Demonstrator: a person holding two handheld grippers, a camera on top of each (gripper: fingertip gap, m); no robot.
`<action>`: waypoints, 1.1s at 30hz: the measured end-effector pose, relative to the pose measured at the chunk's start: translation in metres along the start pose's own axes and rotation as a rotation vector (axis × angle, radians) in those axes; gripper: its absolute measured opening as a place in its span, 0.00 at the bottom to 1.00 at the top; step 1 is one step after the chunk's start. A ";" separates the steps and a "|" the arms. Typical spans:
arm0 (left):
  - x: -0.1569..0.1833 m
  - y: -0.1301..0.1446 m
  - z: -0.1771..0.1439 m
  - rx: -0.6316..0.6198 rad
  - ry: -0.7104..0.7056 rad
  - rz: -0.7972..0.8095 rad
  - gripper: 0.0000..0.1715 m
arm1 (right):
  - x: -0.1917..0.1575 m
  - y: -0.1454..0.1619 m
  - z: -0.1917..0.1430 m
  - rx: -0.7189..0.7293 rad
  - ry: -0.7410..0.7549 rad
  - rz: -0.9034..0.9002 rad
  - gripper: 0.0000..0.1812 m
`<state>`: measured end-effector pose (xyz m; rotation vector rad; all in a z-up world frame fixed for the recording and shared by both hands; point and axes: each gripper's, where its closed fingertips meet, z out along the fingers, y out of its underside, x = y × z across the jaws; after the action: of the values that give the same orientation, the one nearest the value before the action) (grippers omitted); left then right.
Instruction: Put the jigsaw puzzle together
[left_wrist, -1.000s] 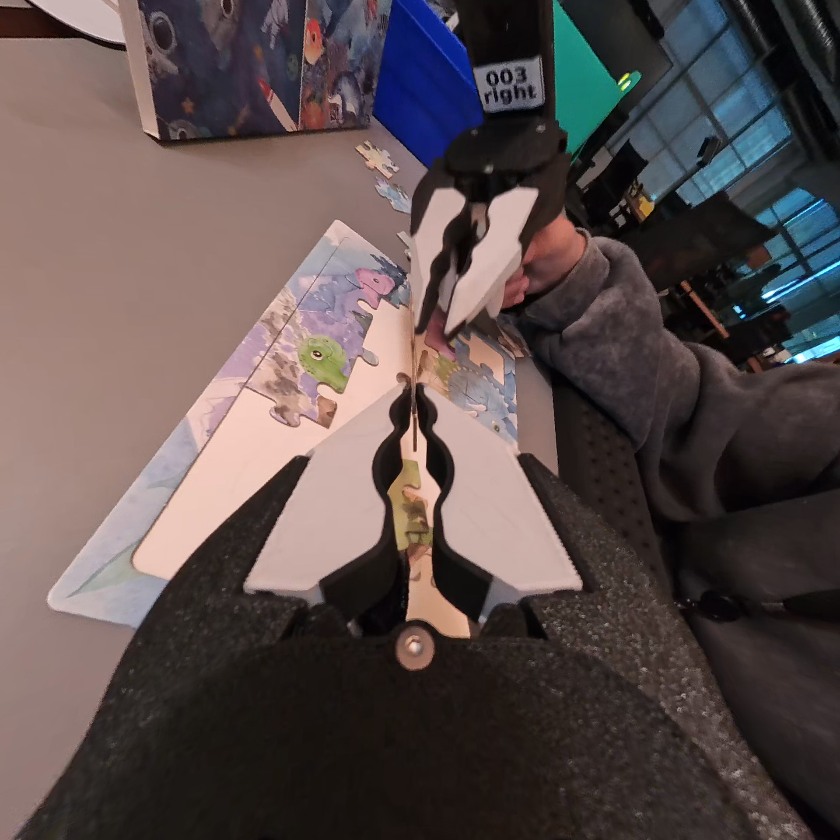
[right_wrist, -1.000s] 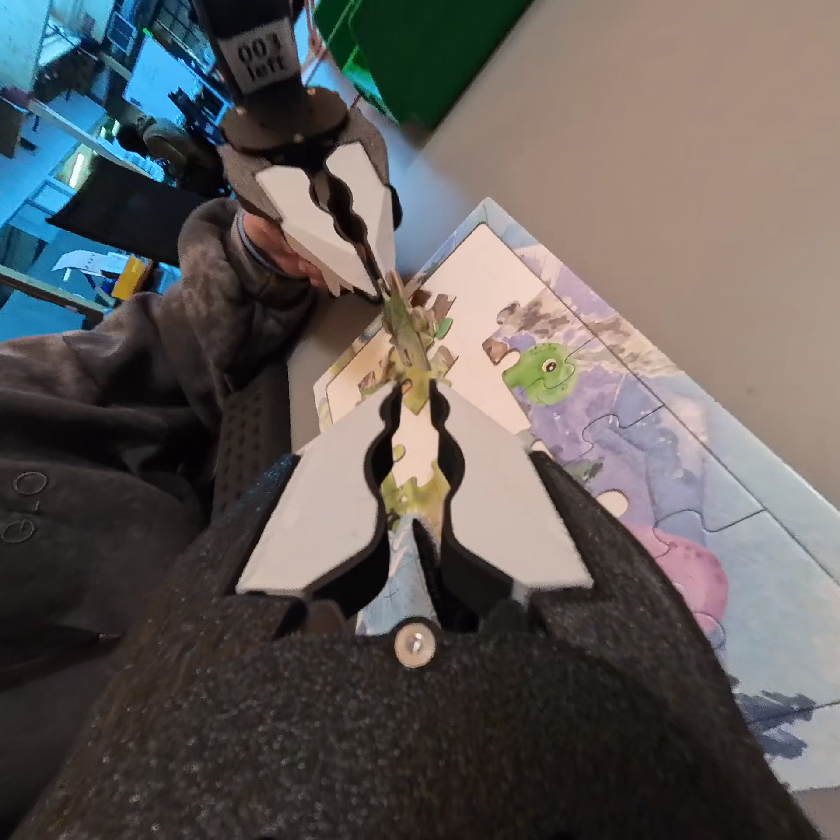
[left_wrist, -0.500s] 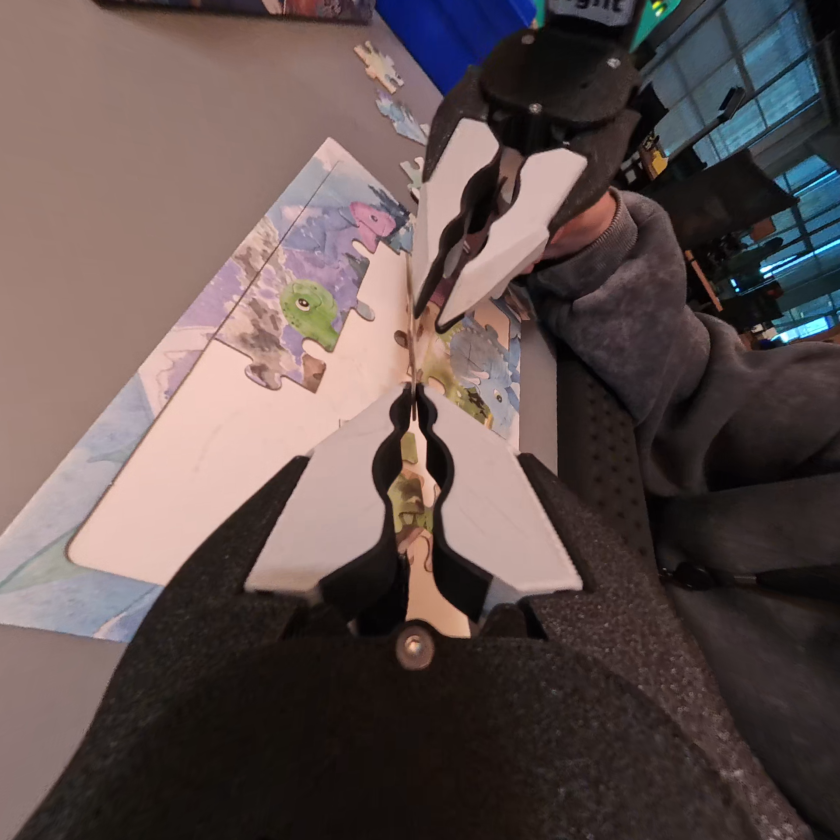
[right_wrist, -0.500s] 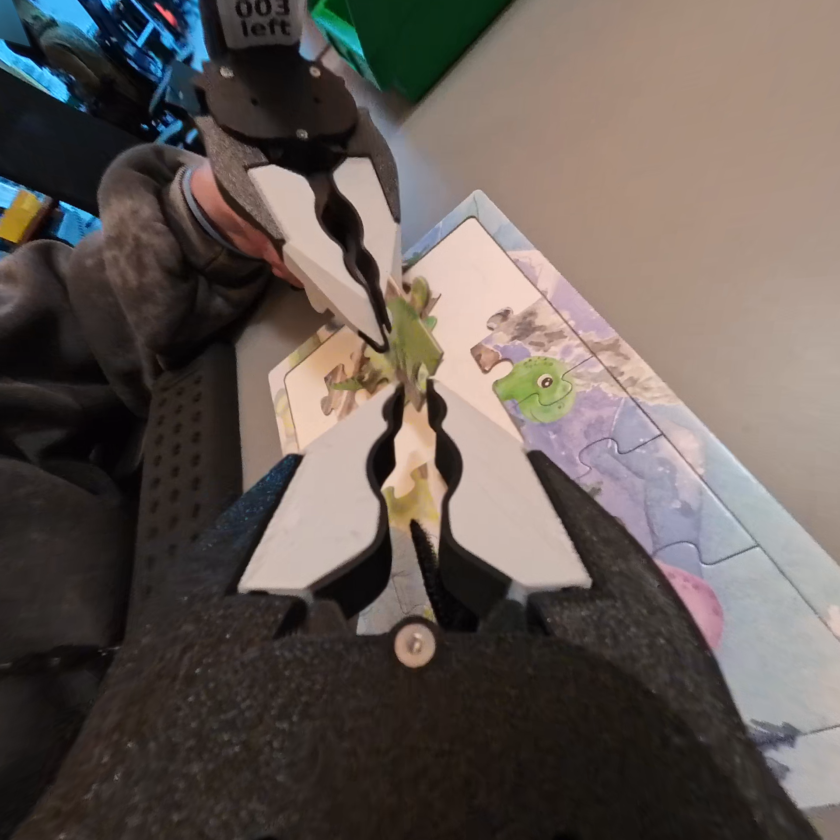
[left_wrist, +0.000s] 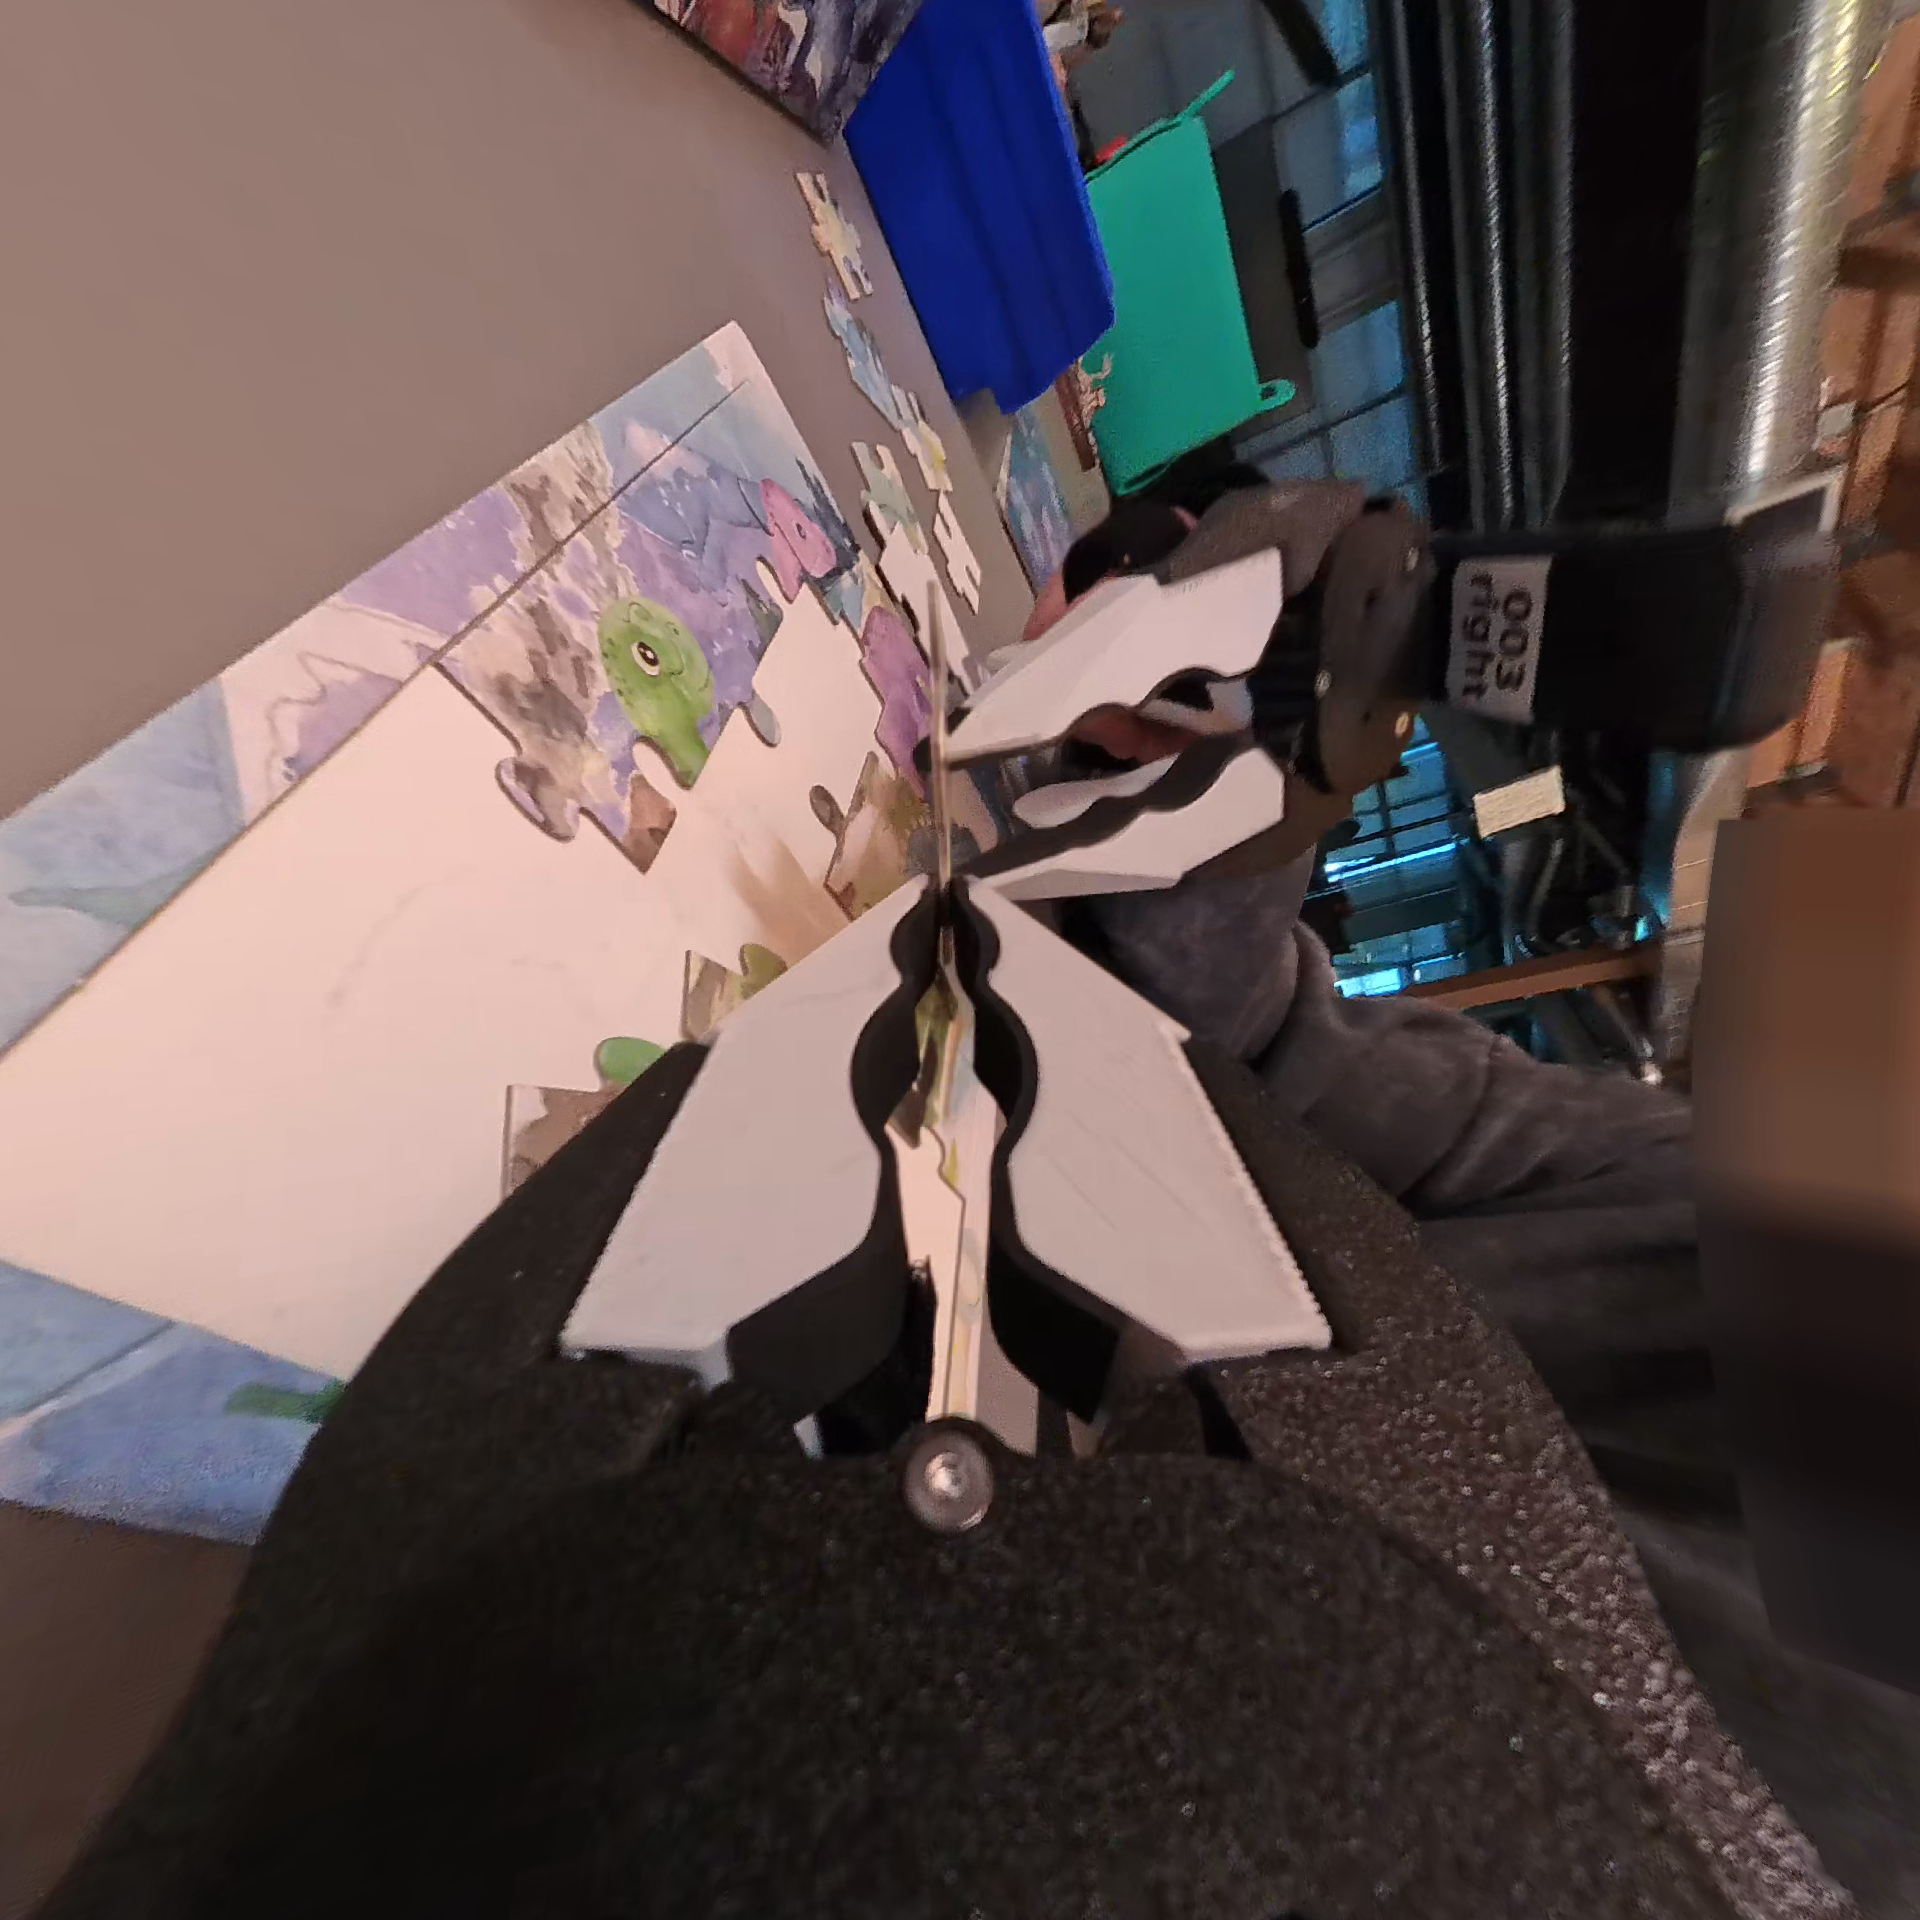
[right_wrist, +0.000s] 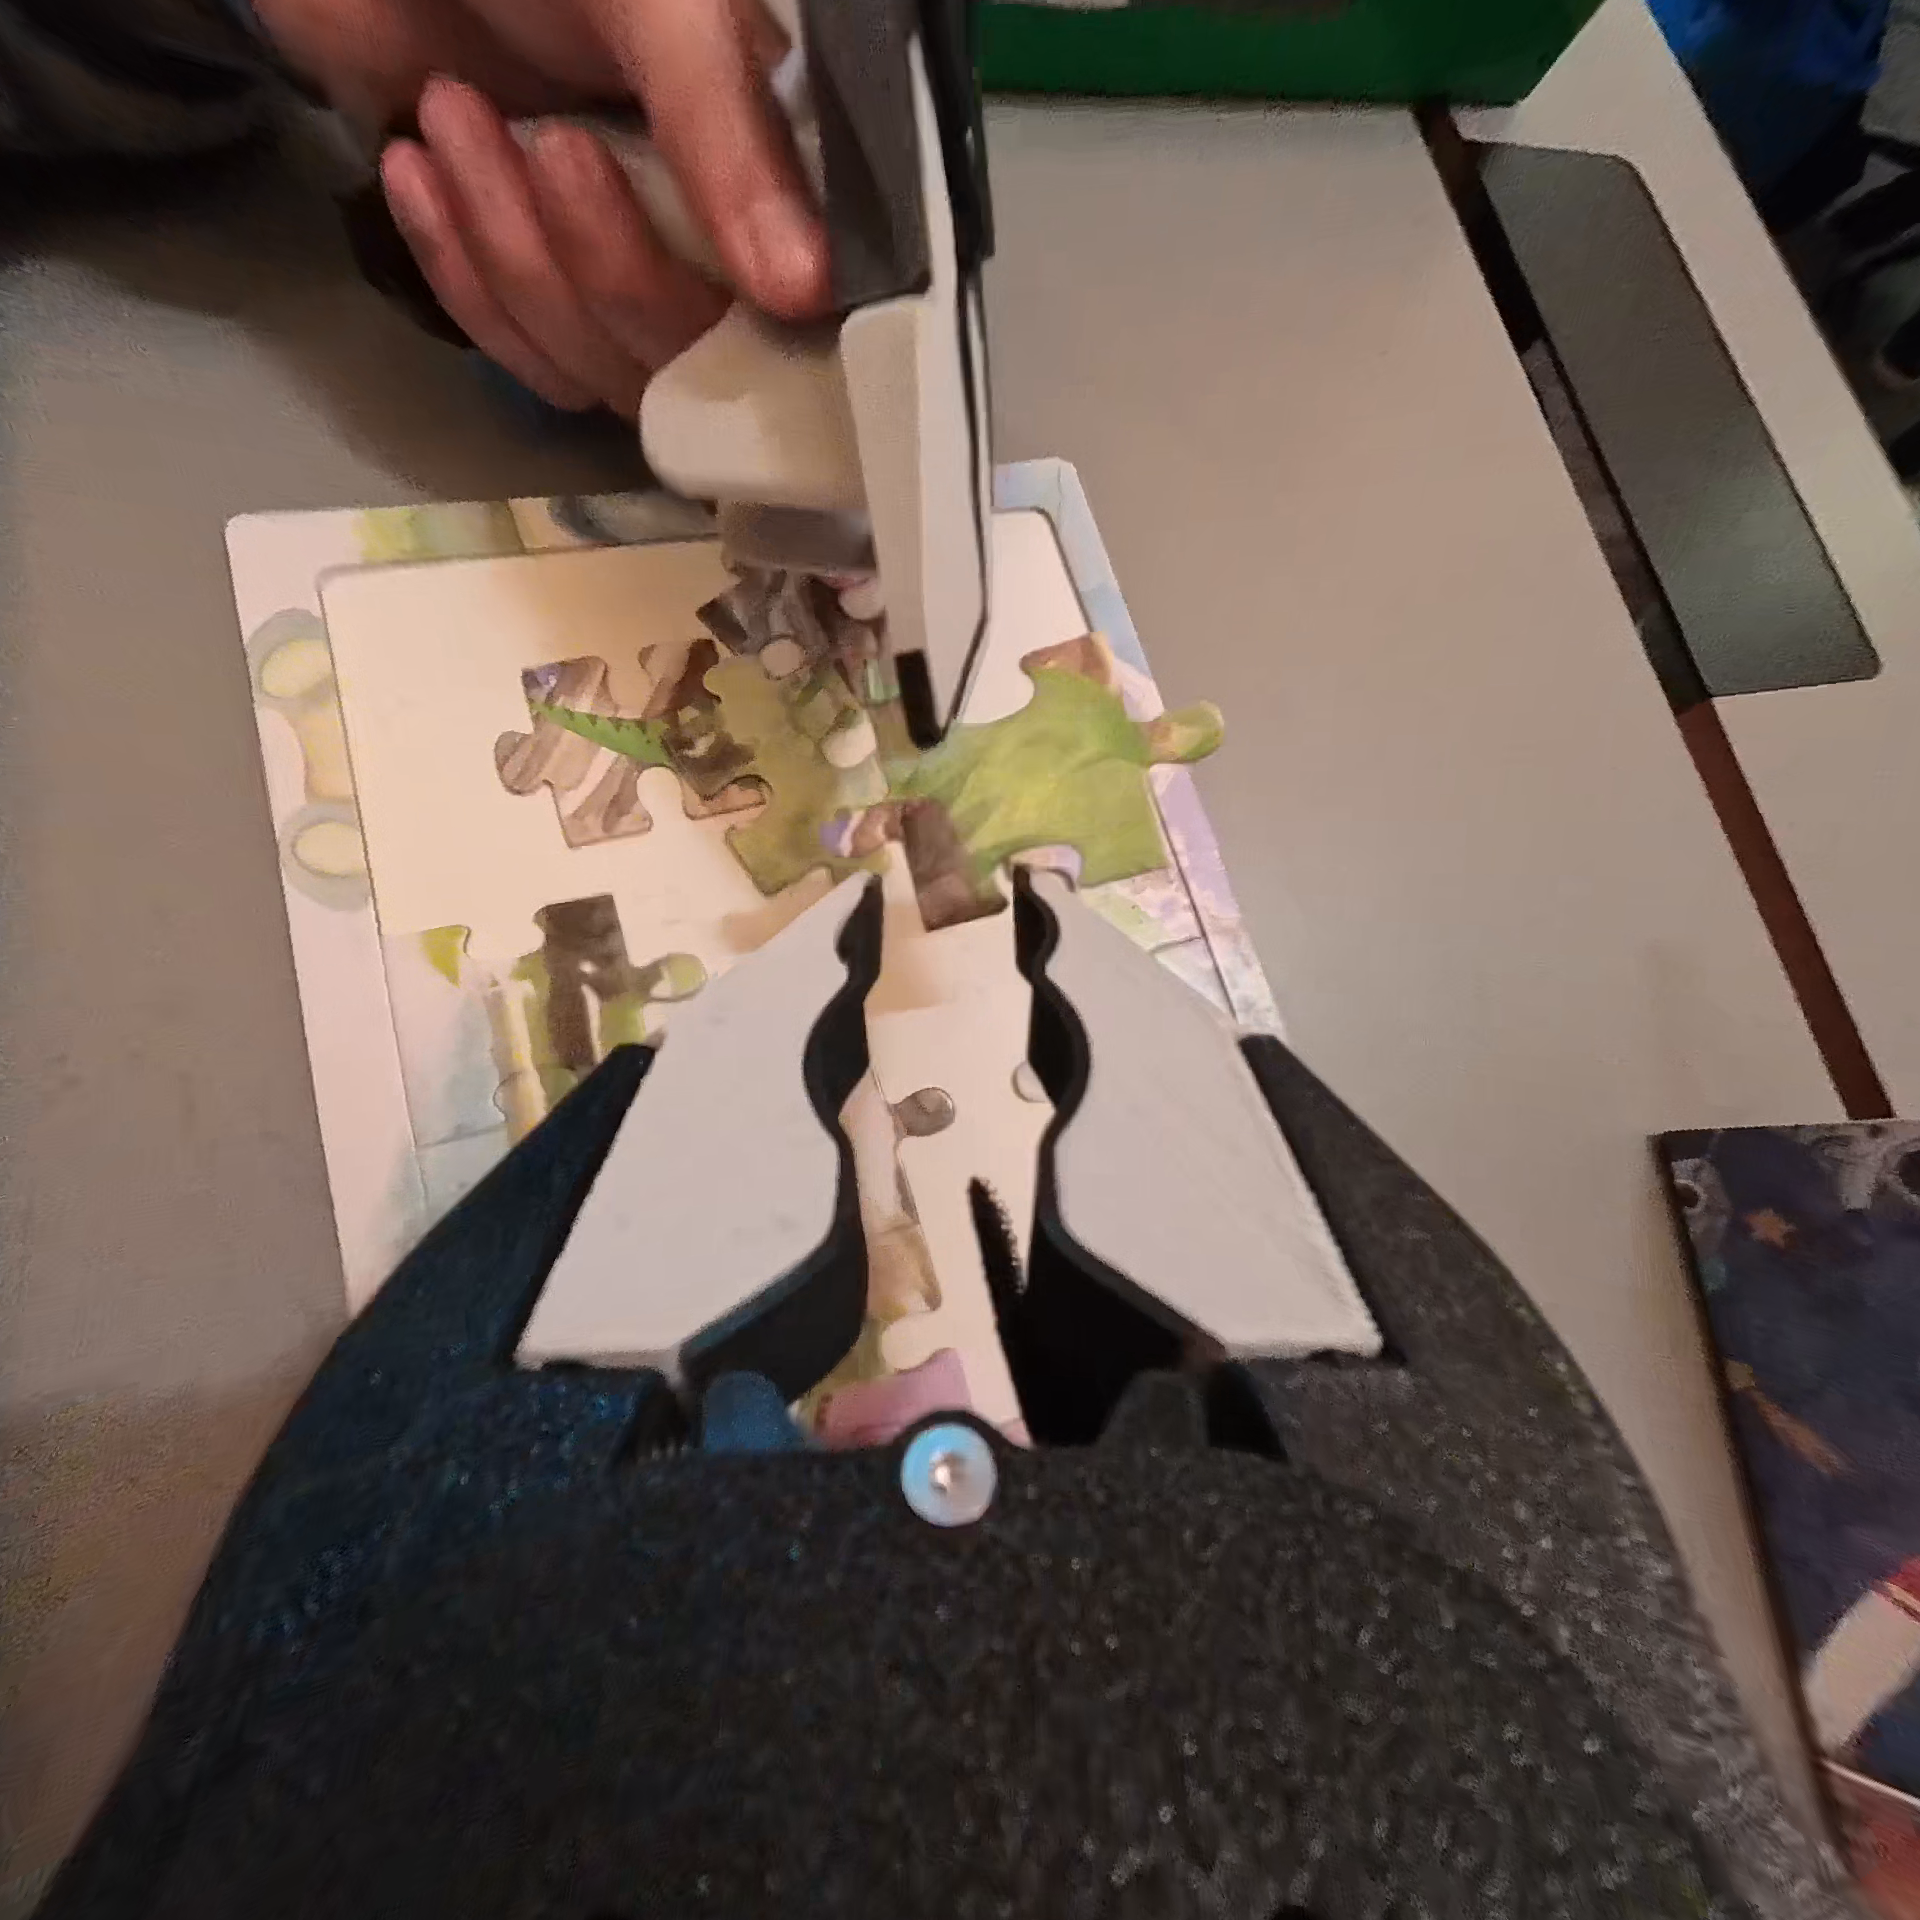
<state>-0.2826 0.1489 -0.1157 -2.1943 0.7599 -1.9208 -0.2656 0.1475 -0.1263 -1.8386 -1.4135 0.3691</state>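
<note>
Left wrist view: risks a slipped or twisted piece if either grip changes early, since only a narrow bite holds it. Clamps the left gripper (left_wrist: 940, 902) tight on the green puzzle piece (left_wrist: 938, 727), seen edge-on and standing upright above the near side of the puzzle tray (left_wrist: 312, 987). Shows the right gripper (left_wrist: 971, 810) just over the tray's middle, jaws partly spread astride the piece's thin edge – contact with it too blurred to tell. Could also knock the fitted pieces below, lying close under both sets of tips.

Right wrist view: looks down on the tray (right_wrist: 272, 623). Keeps the right gripper (right_wrist: 945, 883) parted by a moderate gap, gripping nothing, the piece's brown tab lying between the tips. Pinches the green piece (right_wrist: 1049, 790) in the left gripper (right_wrist: 928, 722), closed on its upper edge and hanging over the tray's far right part – a one-sided hold, likely to pivot if nudged. Has a hand (right_wrist: 582, 208) behind it, beyond the tray.
</note>
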 end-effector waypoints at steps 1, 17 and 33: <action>0.000 -0.001 -0.001 0.004 0.001 -0.003 0.00 | -0.001 0.003 0.001 -0.025 0.014 -0.027 0.15; -0.028 -0.010 -0.011 -0.043 -0.370 0.392 0.05 | -0.015 0.029 0.015 -0.137 -0.189 0.059 0.09; -0.055 0.004 0.003 -0.194 -0.657 0.719 0.00 | -0.023 0.036 0.020 -0.204 -0.360 0.146 0.10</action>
<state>-0.2845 0.1699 -0.1672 -2.0267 1.3643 -0.7605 -0.2615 0.1318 -0.1700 -2.1263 -1.6071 0.6786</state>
